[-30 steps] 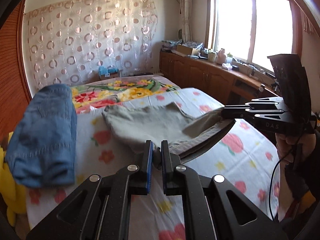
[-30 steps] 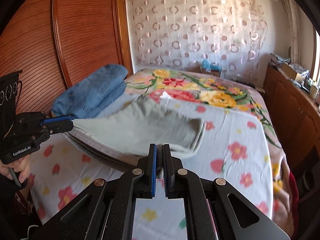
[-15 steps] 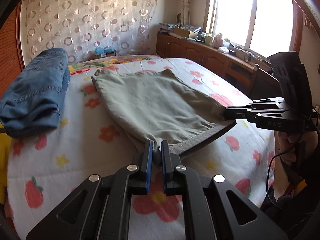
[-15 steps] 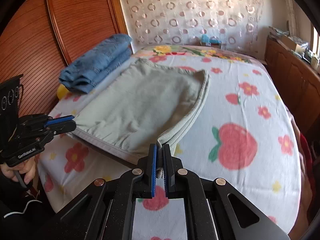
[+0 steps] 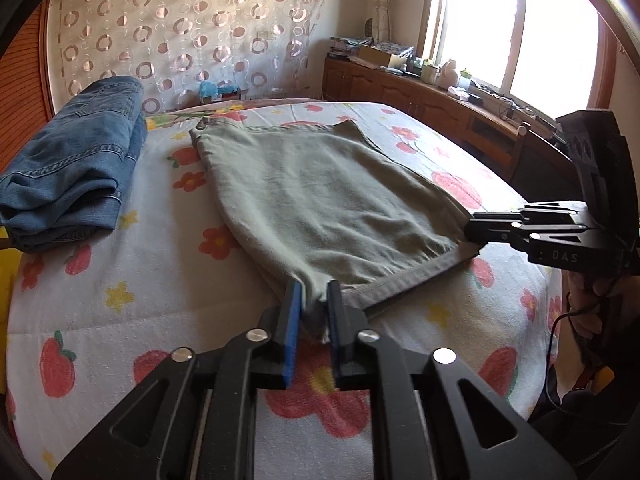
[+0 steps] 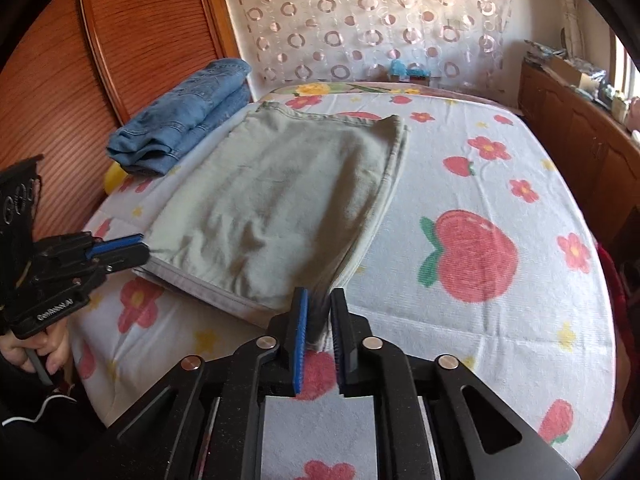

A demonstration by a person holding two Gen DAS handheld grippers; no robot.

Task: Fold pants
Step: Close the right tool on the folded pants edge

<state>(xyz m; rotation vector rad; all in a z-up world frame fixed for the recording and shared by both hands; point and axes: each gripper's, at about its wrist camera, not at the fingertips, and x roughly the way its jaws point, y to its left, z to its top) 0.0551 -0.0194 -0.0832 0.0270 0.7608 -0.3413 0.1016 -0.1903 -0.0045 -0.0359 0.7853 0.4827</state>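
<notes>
Left wrist view: the green pants [image 5: 320, 200] lay folded flat on the bed [image 5: 140, 300], beside folded jeans [image 5: 76, 164]. The left tool [image 5: 313, 308] was opening, a near corner loose between its pads. The right tool [image 6: 319, 316] was likewise opening at the other corner, cloth hanging between. Judged step: letting go after a fold. Next move calls for backing both tools clear without dragging the hem.
</notes>
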